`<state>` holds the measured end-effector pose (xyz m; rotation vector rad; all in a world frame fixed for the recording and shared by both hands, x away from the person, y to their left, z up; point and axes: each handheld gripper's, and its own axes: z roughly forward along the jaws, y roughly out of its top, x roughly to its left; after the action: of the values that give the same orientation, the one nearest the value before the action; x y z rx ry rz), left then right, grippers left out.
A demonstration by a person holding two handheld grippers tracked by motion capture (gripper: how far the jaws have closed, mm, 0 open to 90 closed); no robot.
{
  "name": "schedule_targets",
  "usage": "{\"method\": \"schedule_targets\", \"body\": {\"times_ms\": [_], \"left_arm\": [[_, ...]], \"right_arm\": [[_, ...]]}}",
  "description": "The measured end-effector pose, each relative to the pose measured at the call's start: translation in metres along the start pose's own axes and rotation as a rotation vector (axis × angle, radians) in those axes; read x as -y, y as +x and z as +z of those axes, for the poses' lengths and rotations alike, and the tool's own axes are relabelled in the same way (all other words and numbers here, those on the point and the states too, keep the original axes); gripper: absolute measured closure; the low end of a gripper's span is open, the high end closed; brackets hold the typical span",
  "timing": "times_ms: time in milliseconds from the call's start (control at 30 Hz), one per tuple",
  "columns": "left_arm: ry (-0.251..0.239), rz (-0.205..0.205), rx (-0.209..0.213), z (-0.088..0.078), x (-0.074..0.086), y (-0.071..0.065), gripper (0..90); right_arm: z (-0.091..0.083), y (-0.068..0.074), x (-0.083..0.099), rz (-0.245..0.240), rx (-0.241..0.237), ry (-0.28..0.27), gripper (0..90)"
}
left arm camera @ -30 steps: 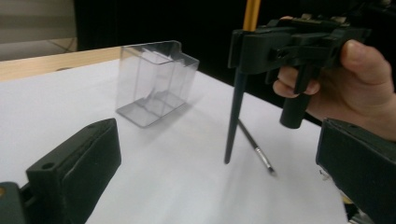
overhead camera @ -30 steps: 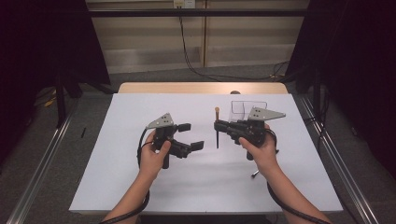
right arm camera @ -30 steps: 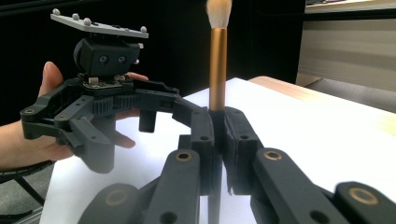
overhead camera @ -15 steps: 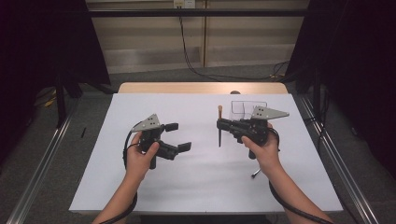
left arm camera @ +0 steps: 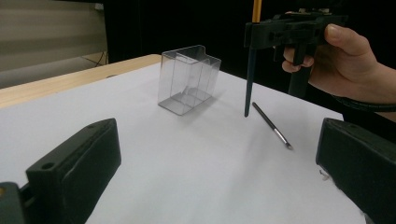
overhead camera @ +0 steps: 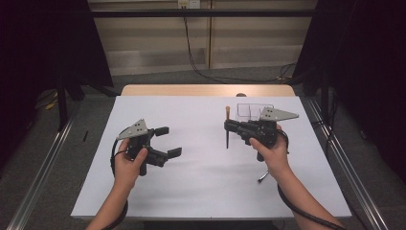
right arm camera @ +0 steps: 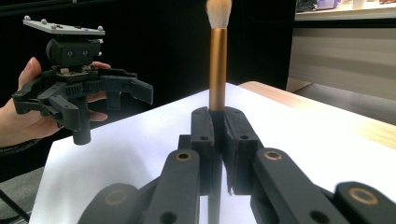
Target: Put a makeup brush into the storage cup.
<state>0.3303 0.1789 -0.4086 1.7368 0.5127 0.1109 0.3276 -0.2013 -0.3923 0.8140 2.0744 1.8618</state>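
Gold-ferruled brush (right arm camera: pixel 218 70), tip cropped, clenched in right hand-held gripper (right arm camera: pixel 219 140); left (overhead camera: pixel 165 141) released.

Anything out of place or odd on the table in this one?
Nothing damaged or spilled. The one stray: a thin brush lies flat on the white sheet beside the clear holder, while the right tool holds a bigger brush upright.

White-covered table (overhead camera: pixel 191 191) bears clear box (left arm camera: pixel 187 79) and thin brush (left arm camera: pixel 271 125).
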Motion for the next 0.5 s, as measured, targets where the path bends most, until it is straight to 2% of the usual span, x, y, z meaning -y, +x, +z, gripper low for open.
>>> {"method": "schedule_targets", "body": {"times_ms": [133, 500], "left_arm": [[0.012, 0.015, -0.017, -0.006, 0.001, 0.000, 0.0], [0.009, 0.010, -0.047, -0.023, 0.006, 0.003, 0.0]], "right_arm": [[-0.003, -0.002, -0.001, 0.002, 0.003, -0.008, 83.5], [-0.013, -0.009, 0.001, 0.005, 0.021, -0.021, 83.4]]}}
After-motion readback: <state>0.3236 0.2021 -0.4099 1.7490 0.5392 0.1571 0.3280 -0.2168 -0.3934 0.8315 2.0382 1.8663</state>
